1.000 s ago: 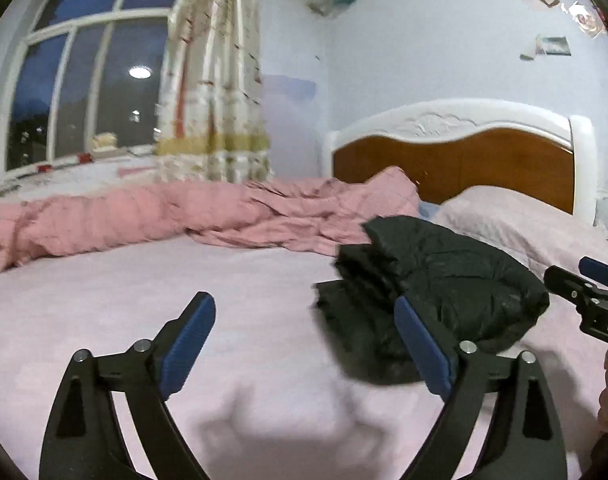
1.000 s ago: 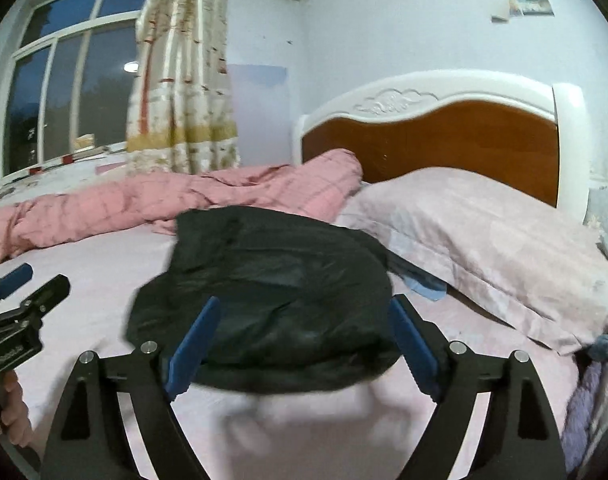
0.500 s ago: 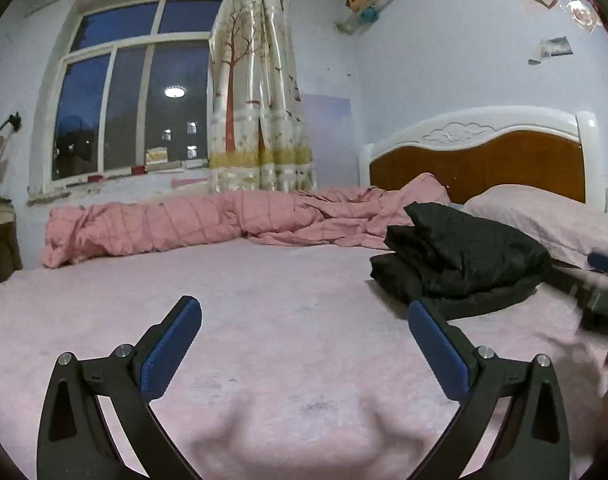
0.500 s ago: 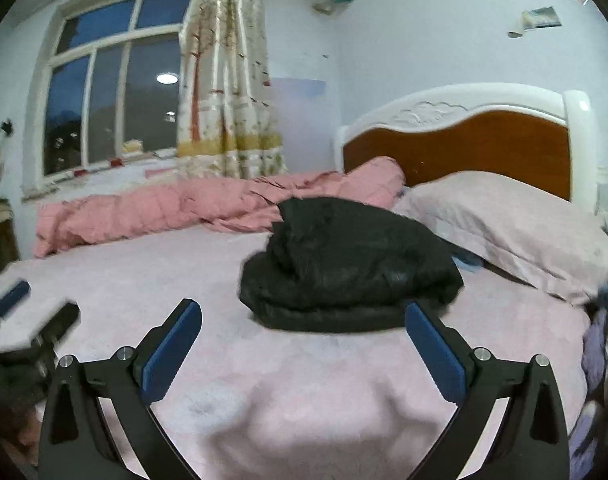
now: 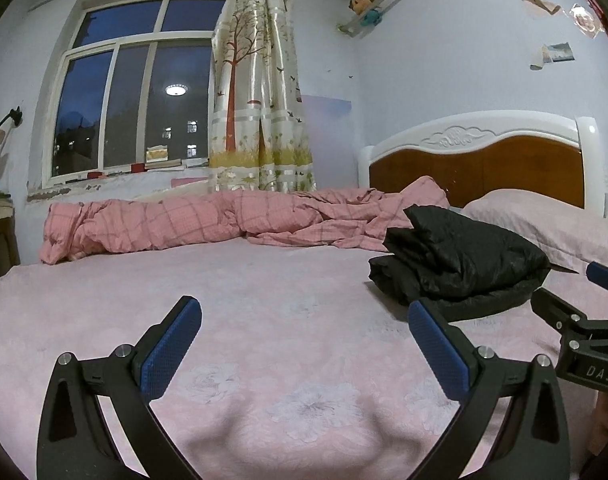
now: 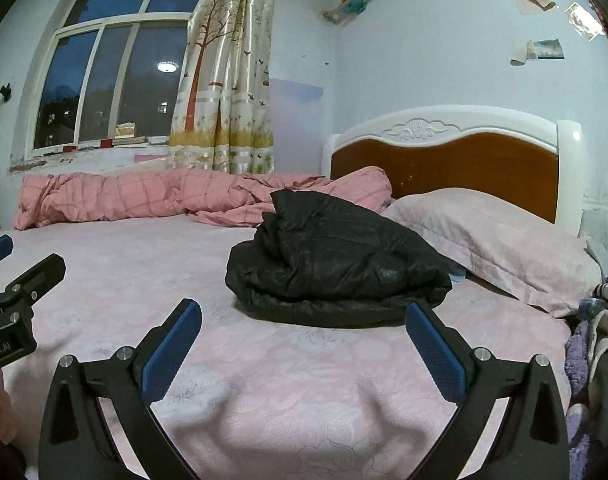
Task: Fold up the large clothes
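A black puffy jacket lies folded in a bundle on the pink bed sheet, just in front of the pillow; in the left wrist view the jacket sits at the right. My left gripper is open and empty, low over the sheet, short of the jacket and to its left. My right gripper is open too, nothing between its blue pads, a little short of the jacket's near edge. Each gripper shows at the edge of the other's view.
A rumpled pink checked quilt runs along the far side of the bed under the window. A pink pillow lies against the wooden headboard. Loose clothes pile at the bed's right edge.
Both grippers drew back from the black jacket, which now lies farther off on the sheet. Their jaws widened slightly. Over the last half second they hardly moved.
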### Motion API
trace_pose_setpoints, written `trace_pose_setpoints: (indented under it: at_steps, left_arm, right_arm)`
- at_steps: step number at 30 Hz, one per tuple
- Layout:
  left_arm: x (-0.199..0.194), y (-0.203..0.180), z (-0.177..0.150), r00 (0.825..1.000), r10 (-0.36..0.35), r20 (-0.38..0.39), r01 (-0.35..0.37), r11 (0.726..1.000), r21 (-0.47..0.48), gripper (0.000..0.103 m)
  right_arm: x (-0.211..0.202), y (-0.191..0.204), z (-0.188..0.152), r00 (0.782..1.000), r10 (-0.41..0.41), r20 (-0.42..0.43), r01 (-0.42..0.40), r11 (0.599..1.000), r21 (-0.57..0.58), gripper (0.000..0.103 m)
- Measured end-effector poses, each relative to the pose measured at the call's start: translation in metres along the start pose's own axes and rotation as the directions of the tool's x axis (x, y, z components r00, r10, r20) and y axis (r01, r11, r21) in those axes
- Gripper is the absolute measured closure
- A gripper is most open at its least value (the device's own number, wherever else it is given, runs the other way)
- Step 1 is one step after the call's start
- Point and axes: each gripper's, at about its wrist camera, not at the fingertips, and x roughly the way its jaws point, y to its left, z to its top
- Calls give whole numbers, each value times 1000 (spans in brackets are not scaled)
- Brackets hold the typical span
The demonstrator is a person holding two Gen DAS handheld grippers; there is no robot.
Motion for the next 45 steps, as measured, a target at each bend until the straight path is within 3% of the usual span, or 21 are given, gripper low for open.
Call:
trace_pose_setpoints:
  at_steps: [22,45]
  left_arm:
    - [-12,2,2,999,40,37,-41,999,27,0]
    - [-7,20,0,999,31,-19,-32,999,-37,0]
  right_arm:
    - [3,-9,0,1000,-20,-9,20,1000,17,0]
    - [3,-9,0,1000,-20,-13,20,1000,12,0]
